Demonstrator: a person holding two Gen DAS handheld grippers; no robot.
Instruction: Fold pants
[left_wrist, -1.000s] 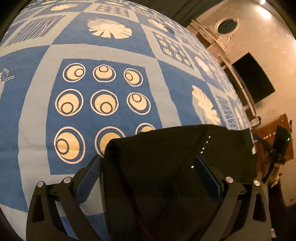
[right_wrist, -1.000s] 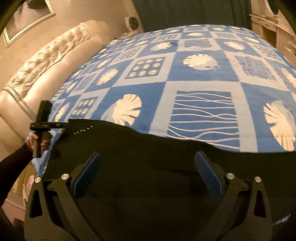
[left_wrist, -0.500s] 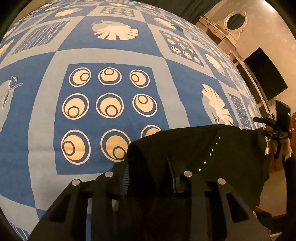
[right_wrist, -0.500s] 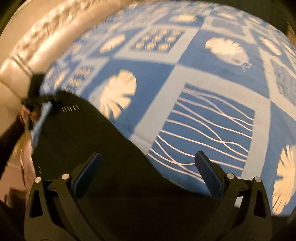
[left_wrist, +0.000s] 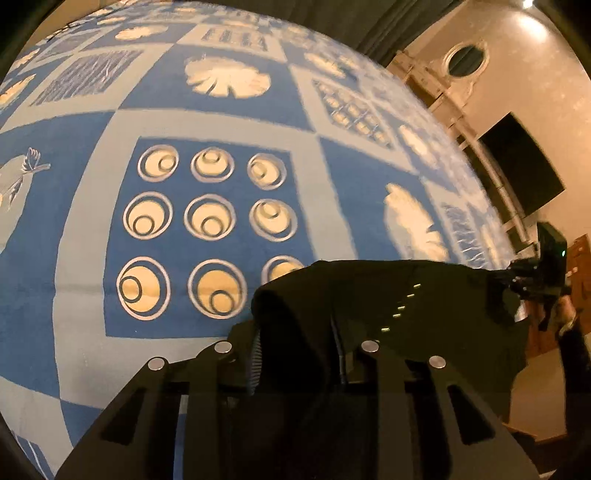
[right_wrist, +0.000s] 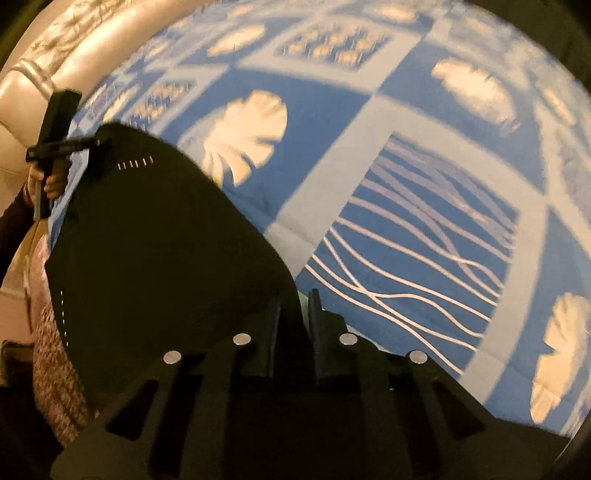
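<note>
The black pants (left_wrist: 424, 317) hang stretched between my two grippers, lifted over the bed's near edge. My left gripper (left_wrist: 295, 332) is shut on one corner of the pants. My right gripper (right_wrist: 295, 306) is shut on the other corner of the pants (right_wrist: 159, 236). Each gripper shows in the other's view: the right one at the far right of the left wrist view (left_wrist: 543, 284), the left one at the far left of the right wrist view (right_wrist: 59, 144). A short row of pale stitches marks the fabric near the left gripper.
A blue and pale patchwork bedspread (left_wrist: 207, 206) covers the bed (right_wrist: 424, 206). A cream tufted headboard (right_wrist: 62, 62) lies left in the right wrist view. A white dresser with round mirror (left_wrist: 465, 59) and a dark screen (left_wrist: 521, 170) stand along the wall.
Both grippers have closed on the pants' corners, the left first, then the right. The pants have lifted and swung toward the left in the right wrist view.
</note>
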